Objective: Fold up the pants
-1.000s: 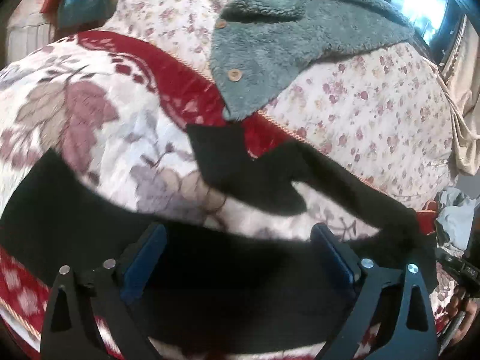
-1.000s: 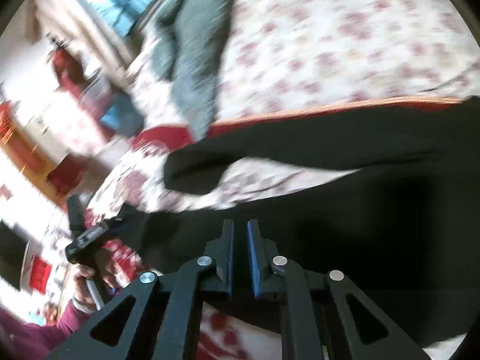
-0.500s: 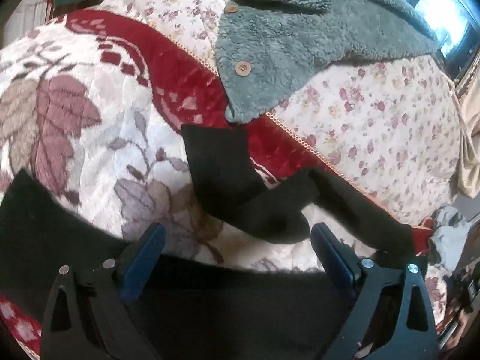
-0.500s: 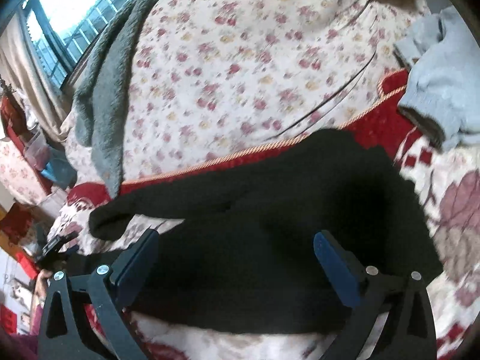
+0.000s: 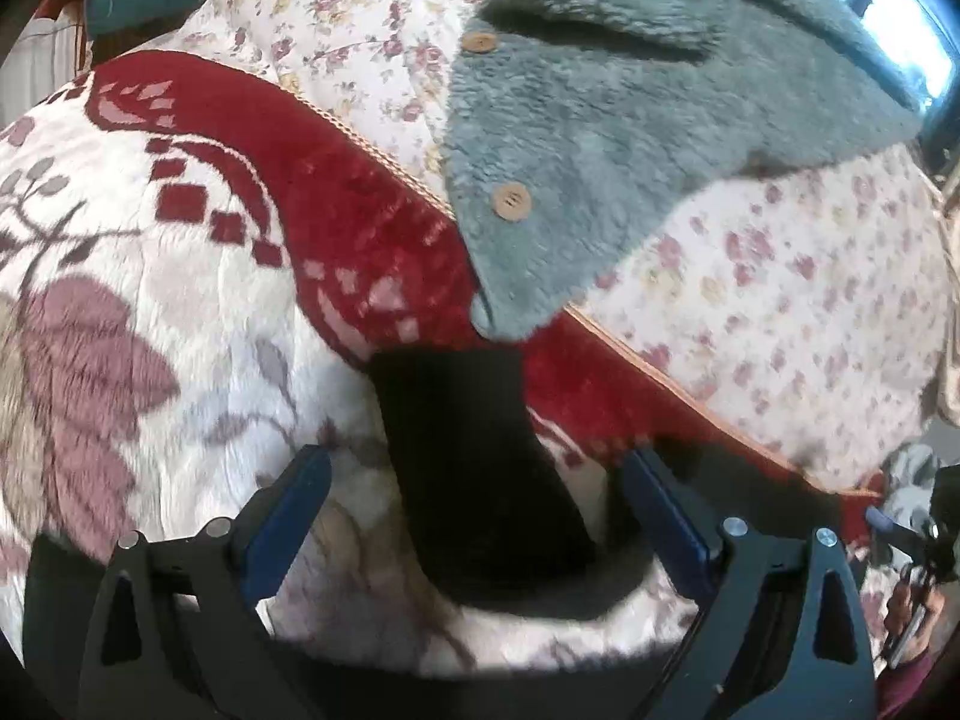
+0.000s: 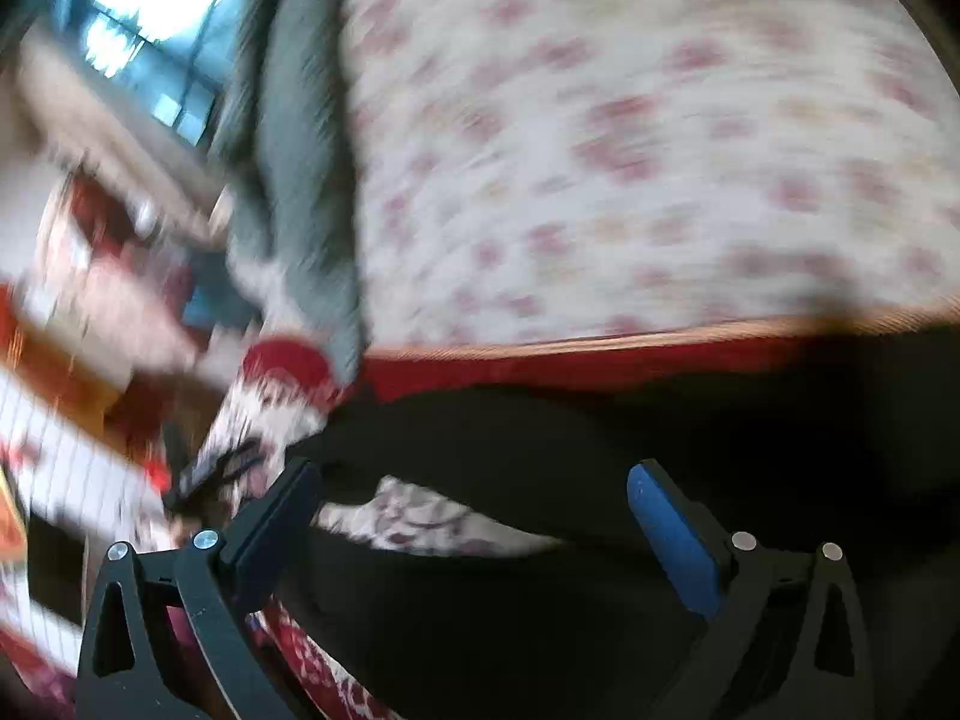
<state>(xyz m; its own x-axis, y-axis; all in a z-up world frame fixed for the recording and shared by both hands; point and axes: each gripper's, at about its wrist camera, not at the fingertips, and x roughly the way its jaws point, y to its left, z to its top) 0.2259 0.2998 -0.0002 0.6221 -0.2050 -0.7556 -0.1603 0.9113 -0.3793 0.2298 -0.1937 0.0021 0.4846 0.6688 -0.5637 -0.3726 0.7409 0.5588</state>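
The black pants [image 5: 474,456] lie on a red and white floral blanket [image 5: 150,312]. In the left wrist view one leg end points up the frame between my open left gripper's [image 5: 474,480] blue pads, and more black cloth fills the bottom edge. In the blurred right wrist view the pants [image 6: 600,450] spread across the lower frame. My right gripper [image 6: 474,492] is open and empty just above them.
A grey-green fleece garment with wooden buttons [image 5: 600,138] lies on a small-flowered sheet [image 5: 780,300] just beyond the leg end. The same sheet [image 6: 630,150] fills the right wrist view. A window [image 6: 138,12] and room clutter sit at far left there.
My right gripper opened from shut and let go of the pants, then swung left. My left gripper stayed open and moved forward toward the leg end.
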